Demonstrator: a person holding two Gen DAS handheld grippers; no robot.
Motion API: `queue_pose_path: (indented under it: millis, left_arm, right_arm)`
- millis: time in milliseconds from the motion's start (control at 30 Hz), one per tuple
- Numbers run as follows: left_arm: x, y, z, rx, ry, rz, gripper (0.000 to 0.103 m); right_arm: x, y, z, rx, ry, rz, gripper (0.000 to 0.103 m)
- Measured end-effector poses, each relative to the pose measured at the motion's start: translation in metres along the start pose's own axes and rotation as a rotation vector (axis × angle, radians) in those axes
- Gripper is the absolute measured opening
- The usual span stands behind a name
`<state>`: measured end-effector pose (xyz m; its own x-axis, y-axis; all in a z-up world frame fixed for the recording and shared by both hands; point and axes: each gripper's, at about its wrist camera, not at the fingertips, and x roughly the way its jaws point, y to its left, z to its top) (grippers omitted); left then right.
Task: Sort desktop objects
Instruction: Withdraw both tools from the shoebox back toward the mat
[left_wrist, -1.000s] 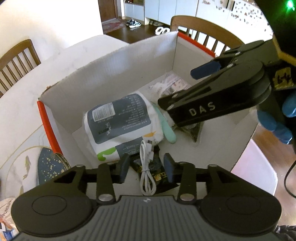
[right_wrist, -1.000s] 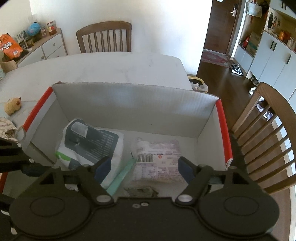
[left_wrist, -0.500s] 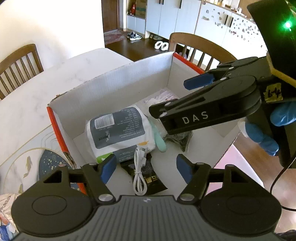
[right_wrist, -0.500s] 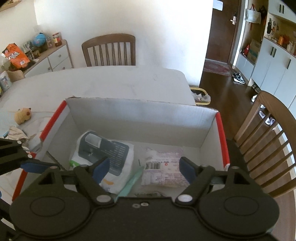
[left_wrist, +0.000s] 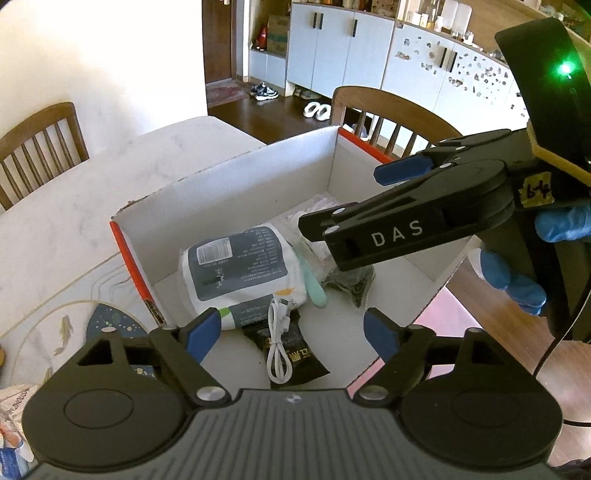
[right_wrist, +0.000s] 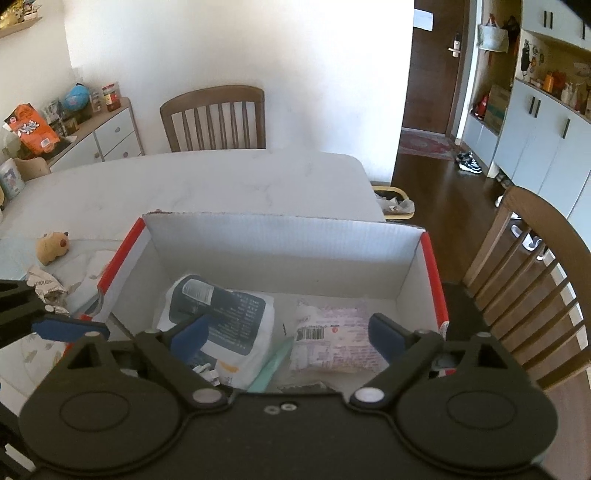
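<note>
A white cardboard box with red edges (left_wrist: 236, 184) (right_wrist: 280, 243) stands on the marble table. In it lie a grey-and-white wipes pack (left_wrist: 236, 273) (right_wrist: 221, 317), a coiled white cable (left_wrist: 277, 343) on a black packet (left_wrist: 295, 354), a mint-green item (left_wrist: 314, 288), a pink-printed bag (right_wrist: 332, 343) and a dark packet (left_wrist: 351, 284). My left gripper (left_wrist: 291, 336) is open and empty above the box's near side. My right gripper (right_wrist: 288, 336) is open and empty over the box; it also shows in the left wrist view (left_wrist: 391, 214).
A small plush toy (right_wrist: 53, 247) and a crumpled wrapper (right_wrist: 46, 288) lie on the table left of the box. A patterned placemat (left_wrist: 74, 325) lies beside the box. Wooden chairs (right_wrist: 214, 118) (right_wrist: 535, 280) stand around the table.
My left gripper opened, letting the white cable go onto the black packet, and rose back from the box. My right gripper also pulled up and away, staying open.
</note>
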<state>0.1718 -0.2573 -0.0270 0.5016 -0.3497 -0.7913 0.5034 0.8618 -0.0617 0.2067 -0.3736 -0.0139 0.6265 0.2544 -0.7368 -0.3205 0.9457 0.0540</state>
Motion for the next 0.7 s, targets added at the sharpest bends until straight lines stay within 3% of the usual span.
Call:
queue_pose_path:
  millis: [100,167,700]
  left_arm:
    - [-0.005,0.002,-0.002,0.001,-0.018,0.001,0.093]
    - [-0.009,0.003,-0.003,0.003,-0.032,-0.005,0.102]
    - [-0.037,0.018,-0.013,-0.006,-0.112,0.006,0.102]
  right_arm:
    - [-0.002,0.002,-0.002,0.017,-0.008,-0.01,0.099]
    - [-0.003,0.003,-0.003,0.021,-0.01,-0.017,0.102]
    - [-0.015,0.014,-0.007,0.087,-0.02,-0.086,0.103]
